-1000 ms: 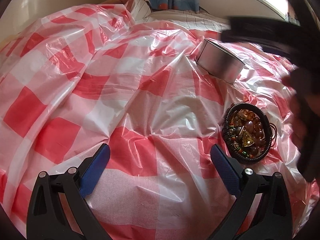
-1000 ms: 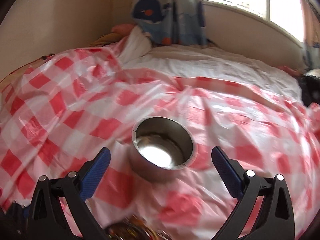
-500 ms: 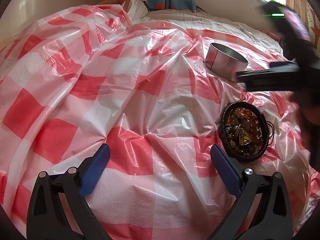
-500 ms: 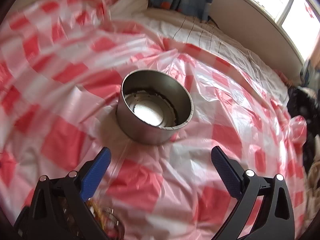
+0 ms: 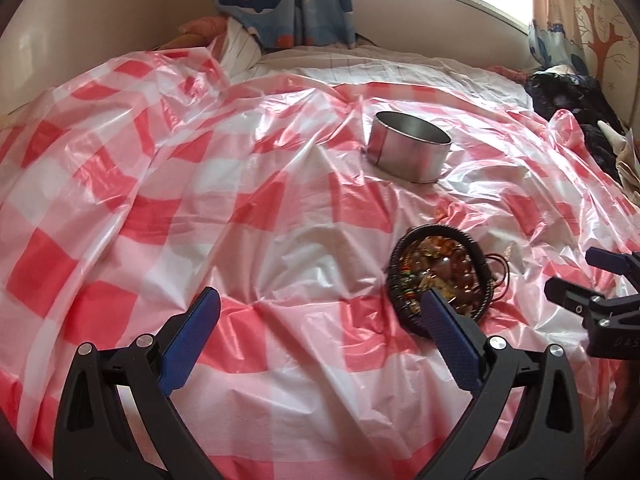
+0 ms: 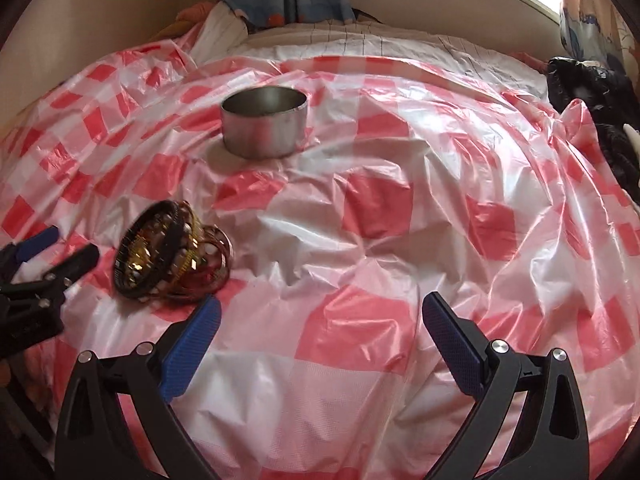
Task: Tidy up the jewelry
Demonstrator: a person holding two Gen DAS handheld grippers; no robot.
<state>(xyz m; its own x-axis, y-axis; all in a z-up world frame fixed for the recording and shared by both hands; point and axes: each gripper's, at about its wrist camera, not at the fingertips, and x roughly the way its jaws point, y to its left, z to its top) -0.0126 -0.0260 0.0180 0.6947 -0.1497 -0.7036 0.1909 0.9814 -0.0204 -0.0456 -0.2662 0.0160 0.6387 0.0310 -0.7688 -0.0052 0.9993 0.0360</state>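
Observation:
A heap of bracelets and amber beads (image 5: pixel 440 276) ringed by a dark bangle lies on the red-and-white checked plastic sheet (image 5: pixel 200 208). Behind it stands an open round metal tin (image 5: pixel 408 152), upright; its inside is hidden in both views. My left gripper (image 5: pixel 320 320) is open and holds nothing, its right finger just in front of the heap. My right gripper (image 6: pixel 322 312) is open too, low over the sheet, with the heap (image 6: pixel 168 256) to its left and the tin (image 6: pixel 264 120) farther back. Each gripper shows at the edge of the other's view: right (image 5: pixel 600 280), left (image 6: pixel 40 256).
The sheet covers a bed and is crumpled into folds. Dark clothing (image 5: pixel 580 120) is piled at the far right edge. A whale-print curtain (image 5: pixel 280 0) and a window ledge run along the back wall.
My right gripper has drawn back from close above the tin to low beside the heap. The left gripper has lifted its view a little; the heap and tin have stayed put.

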